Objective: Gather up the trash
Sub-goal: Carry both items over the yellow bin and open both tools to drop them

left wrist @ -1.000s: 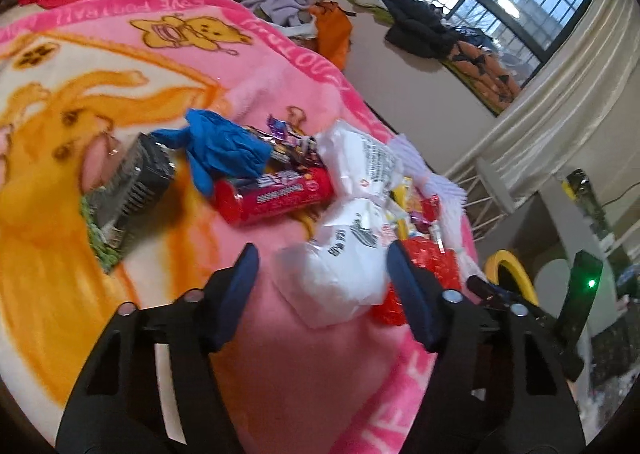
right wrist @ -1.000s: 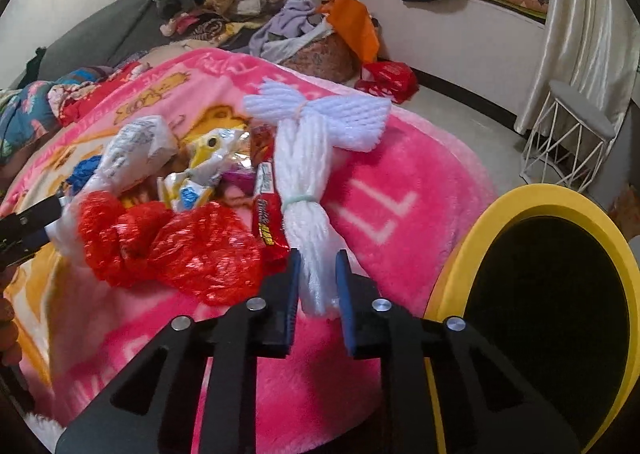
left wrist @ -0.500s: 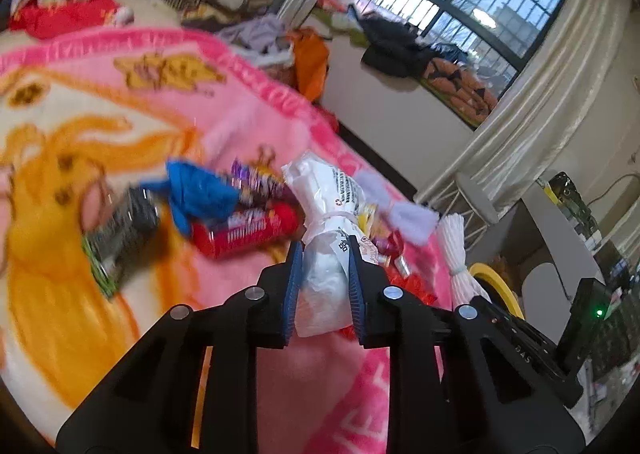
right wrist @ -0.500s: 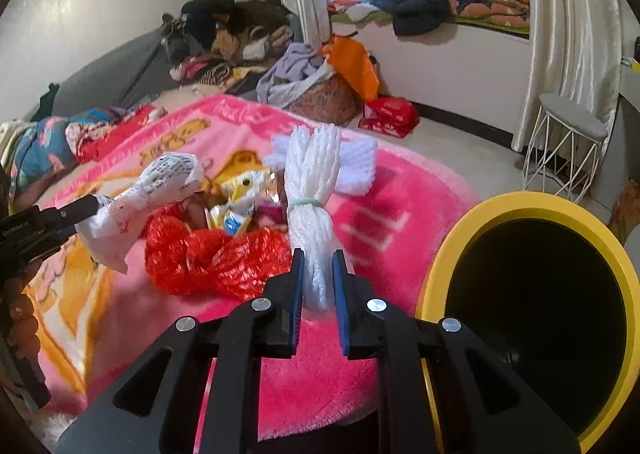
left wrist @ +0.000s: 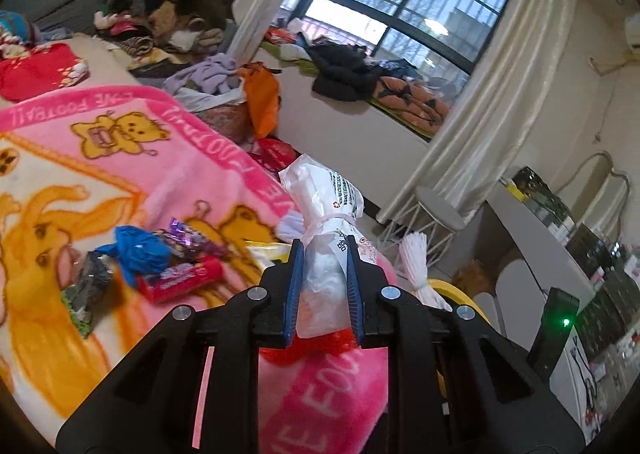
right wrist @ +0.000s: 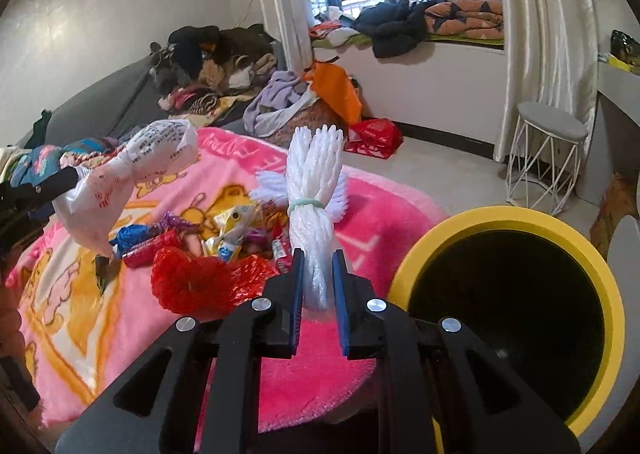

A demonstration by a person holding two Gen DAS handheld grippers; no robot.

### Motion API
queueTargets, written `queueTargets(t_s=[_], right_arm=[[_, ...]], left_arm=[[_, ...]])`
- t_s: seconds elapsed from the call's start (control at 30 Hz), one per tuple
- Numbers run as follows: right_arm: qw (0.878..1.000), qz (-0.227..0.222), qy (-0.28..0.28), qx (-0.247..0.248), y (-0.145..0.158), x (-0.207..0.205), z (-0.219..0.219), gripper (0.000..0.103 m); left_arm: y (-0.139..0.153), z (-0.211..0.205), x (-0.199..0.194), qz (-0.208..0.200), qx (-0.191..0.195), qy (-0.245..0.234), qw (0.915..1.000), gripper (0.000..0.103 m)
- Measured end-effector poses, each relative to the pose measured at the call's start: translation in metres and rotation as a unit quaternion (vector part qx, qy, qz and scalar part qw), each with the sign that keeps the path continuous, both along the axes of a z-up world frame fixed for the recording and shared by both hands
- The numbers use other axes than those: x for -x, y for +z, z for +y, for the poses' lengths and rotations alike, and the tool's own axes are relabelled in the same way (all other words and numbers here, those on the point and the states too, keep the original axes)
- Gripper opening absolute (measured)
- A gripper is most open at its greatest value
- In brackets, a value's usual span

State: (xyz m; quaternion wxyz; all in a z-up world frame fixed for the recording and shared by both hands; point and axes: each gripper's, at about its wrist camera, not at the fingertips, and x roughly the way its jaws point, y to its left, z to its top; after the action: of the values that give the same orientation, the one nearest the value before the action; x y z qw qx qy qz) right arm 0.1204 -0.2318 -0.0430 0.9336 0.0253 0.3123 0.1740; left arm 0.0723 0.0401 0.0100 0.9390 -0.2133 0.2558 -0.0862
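I read the left hand-held gripper point(left wrist: 322, 286) as clamped on a knotted white plastic bag point(left wrist: 326, 222), held above the pink blanket point(left wrist: 160, 158); its jaws closed onto it within the last second. My right hand-held gripper point(right wrist: 318, 286) is clamped on a white foam net bundle point(right wrist: 314, 190), raised just beside the yellow-rimmed bin point(right wrist: 512, 214). Wrappers point(right wrist: 230, 230) and red mesh point(right wrist: 196, 282) lie on the blanket.
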Motion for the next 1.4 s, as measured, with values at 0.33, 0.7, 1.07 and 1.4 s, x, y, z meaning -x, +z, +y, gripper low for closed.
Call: queueTargets(t_s=[0.33,0.7,1.07,1.4], right_arm=[[0.999,-0.006,-0.036,-0.009,0.006,0.004,-0.026,0.014],[0.997,-0.007,-0.081,-0.018,0.003,0.009,-0.053,0.014],[0.991,0.004,-0.131,-0.021,-0.003,0.010,-0.082,0.014],[0.984,0.035,-0.173,-0.026,-0.017,0.009,-0.110,0.014]], left_arm=[[-0.008,-0.051,-0.006,0.012,-0.020,-0.064,0.9976,0.015],[-0.015,-0.090,-0.009,0.015,-0.036,-0.113,0.9928,0.015],[-0.022,-0.126,-0.015,0.020,-0.053,-0.158,0.9859,0.015],[-0.034,-0.163,-0.029,0.036,-0.066,-0.197,0.9775,0.015]])
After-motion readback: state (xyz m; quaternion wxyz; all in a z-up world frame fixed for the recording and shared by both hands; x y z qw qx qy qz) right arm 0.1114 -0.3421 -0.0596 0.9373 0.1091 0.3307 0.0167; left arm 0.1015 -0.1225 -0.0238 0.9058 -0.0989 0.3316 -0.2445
